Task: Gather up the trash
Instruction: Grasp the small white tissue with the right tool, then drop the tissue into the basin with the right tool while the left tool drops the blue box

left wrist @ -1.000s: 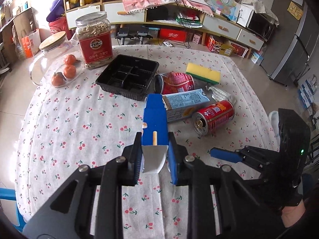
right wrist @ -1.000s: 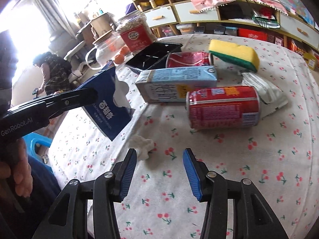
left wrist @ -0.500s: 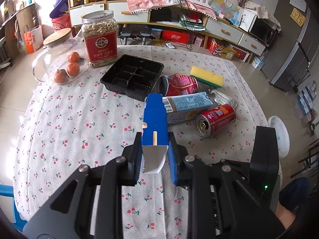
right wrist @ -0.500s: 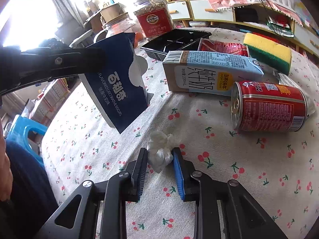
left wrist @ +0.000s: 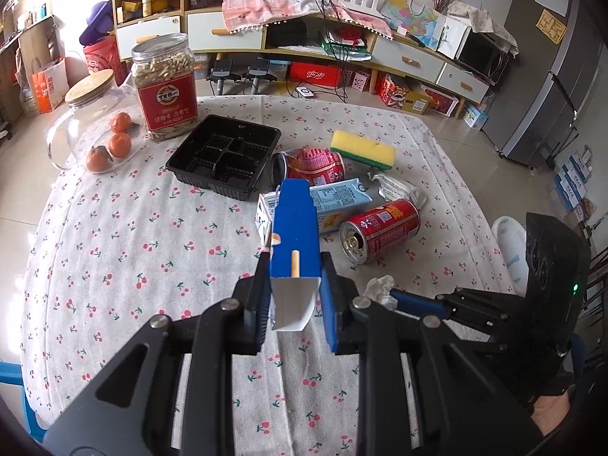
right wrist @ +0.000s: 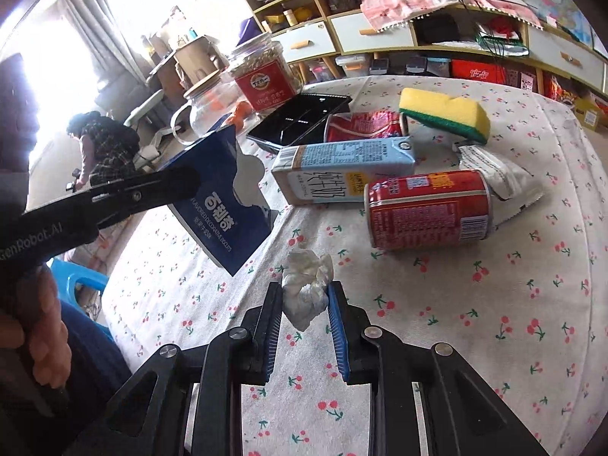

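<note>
White crumpled tissue (right wrist: 306, 289) sits clamped in the right gripper (right wrist: 304, 313) above the cherry-print tablecloth (right wrist: 475, 304). At ten o'clock, the left gripper (left wrist: 294, 300) pinches a blue biscuit box (left wrist: 294, 235) (open-ended), clear of the cloth.

My left gripper (left wrist: 294, 296) is squeezed tight on the blue box (left wrist: 294, 231) and holds it up off the table. My right gripper (right wrist: 306, 300) sits low and to the right of it — its two fingers are pinched on the white paper ball (right wrist: 307, 285), pads pressing both sides.
</note>
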Demonstrator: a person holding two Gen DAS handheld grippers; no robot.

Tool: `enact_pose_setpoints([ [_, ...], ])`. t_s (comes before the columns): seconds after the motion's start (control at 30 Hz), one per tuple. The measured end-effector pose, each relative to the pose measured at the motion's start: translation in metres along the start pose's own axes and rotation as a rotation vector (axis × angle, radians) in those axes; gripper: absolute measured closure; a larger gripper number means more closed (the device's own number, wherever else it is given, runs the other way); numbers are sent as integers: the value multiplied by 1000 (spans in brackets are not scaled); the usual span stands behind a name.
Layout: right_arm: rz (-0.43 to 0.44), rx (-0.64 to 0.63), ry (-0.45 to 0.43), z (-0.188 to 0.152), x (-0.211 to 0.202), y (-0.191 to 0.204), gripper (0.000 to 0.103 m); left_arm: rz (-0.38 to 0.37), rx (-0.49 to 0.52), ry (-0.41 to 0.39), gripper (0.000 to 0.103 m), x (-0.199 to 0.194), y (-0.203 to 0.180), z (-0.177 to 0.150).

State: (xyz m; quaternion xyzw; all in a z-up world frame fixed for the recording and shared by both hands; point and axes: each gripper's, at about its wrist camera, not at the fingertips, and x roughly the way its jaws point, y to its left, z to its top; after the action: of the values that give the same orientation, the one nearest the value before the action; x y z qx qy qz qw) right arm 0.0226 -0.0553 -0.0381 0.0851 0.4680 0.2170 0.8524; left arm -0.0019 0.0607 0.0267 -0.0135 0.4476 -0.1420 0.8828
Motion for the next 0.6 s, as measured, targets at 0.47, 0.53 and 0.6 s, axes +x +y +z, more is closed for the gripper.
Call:
enact_pose_setpoints([
  [0.47, 12, 171, -137, 12, -82, -56, 78, -116, 63, -59, 78, -12, -41, 0],
  [0.53, 11, 194, -157, 12, -96, -67, 78, -129, 67, -62, 78, -12, -49, 1],
  [0.6, 13, 221, -171, 12, -106, -78, 78, -142, 71, -59, 78, -10, -56, 3],
])
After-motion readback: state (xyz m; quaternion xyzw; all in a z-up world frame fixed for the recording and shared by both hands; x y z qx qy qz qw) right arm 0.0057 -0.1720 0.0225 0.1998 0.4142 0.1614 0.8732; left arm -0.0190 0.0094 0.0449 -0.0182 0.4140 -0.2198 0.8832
